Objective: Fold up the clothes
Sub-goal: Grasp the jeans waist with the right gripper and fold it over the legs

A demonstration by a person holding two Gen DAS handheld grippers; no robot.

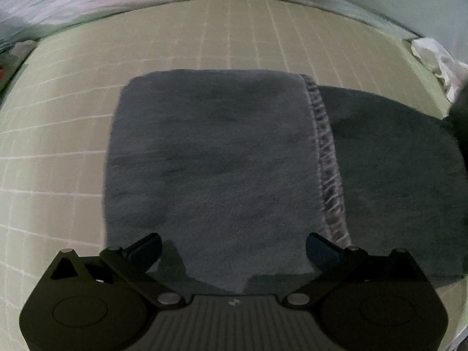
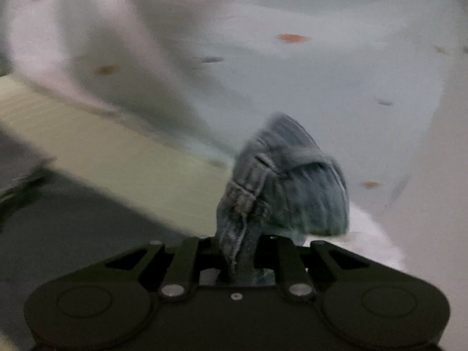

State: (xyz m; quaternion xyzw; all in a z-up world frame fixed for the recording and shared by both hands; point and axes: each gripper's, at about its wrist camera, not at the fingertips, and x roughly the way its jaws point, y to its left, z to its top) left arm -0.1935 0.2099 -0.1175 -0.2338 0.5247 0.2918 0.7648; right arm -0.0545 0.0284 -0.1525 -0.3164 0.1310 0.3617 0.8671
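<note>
A dark grey folded cloth (image 1: 210, 158) lies flat on the pale green grid mat (image 1: 58, 122); its stitched hem (image 1: 324, 158) runs down the right, over a lower dark layer (image 1: 395, 175). My left gripper (image 1: 234, 248) is open just above the cloth's near edge, holding nothing. My right gripper (image 2: 238, 251) is shut on a bunched blue denim garment (image 2: 286, 187), lifted above the mat's edge (image 2: 122, 158). The right wrist view is blurred by motion.
A pale sheet with small orange and blue marks (image 2: 292, 67) lies beyond the mat. A crumpled white item (image 1: 435, 58) sits at the mat's far right corner. Dark grey cloth (image 2: 73, 219) shows at the right wrist view's lower left.
</note>
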